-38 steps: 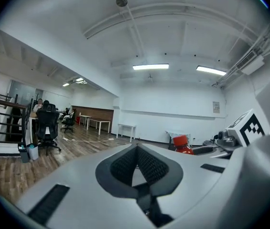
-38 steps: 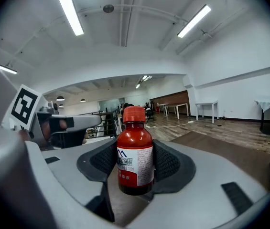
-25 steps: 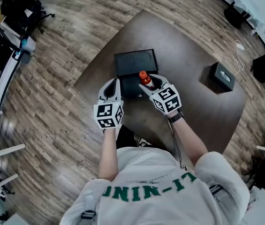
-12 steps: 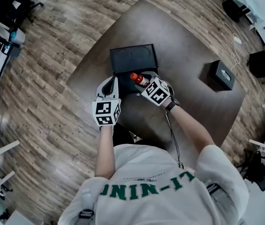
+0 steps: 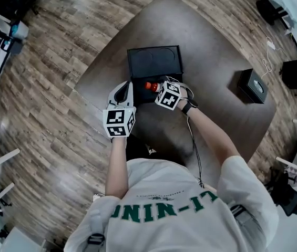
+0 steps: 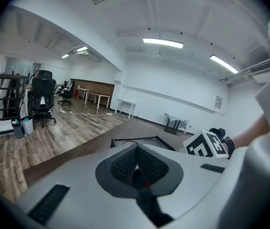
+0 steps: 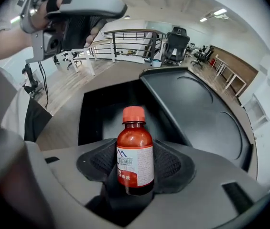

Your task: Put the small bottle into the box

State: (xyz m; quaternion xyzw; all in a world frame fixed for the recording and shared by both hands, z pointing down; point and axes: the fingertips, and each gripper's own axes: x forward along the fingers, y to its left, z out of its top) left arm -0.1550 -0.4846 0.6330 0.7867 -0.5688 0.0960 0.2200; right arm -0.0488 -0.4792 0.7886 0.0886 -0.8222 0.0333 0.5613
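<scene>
The small bottle point(image 7: 135, 159) holds a red-brown liquid and has an orange-red cap and a white label. My right gripper point(image 7: 135, 165) is shut on it, its pads pressing both sides of the body. In the head view the bottle point(image 5: 150, 86) lies tilted, cap to the left, over the black box point(image 5: 143, 94), held by the right gripper point(image 5: 156, 87). The box point(image 7: 99, 113) is open, and its lid point(image 7: 197, 104) stands up behind it. My left gripper point(image 5: 122, 91) hovers beside the box's left front corner. In its own view the left gripper point(image 6: 135, 168) is shut, with nothing in it.
The box rests on a dark brown table point(image 5: 211, 41) set on a wood floor. A second small black box point(image 5: 254, 85) sits toward the table's right side. The table's near edge point(image 5: 101, 101) runs just left of my left gripper. Office chairs and a railing point(image 6: 10, 87) stand far off.
My right gripper has carried the bottle left and away from me, over the open box, and tipped it from upright toward lying on its side. The left gripper has barely moved.
</scene>
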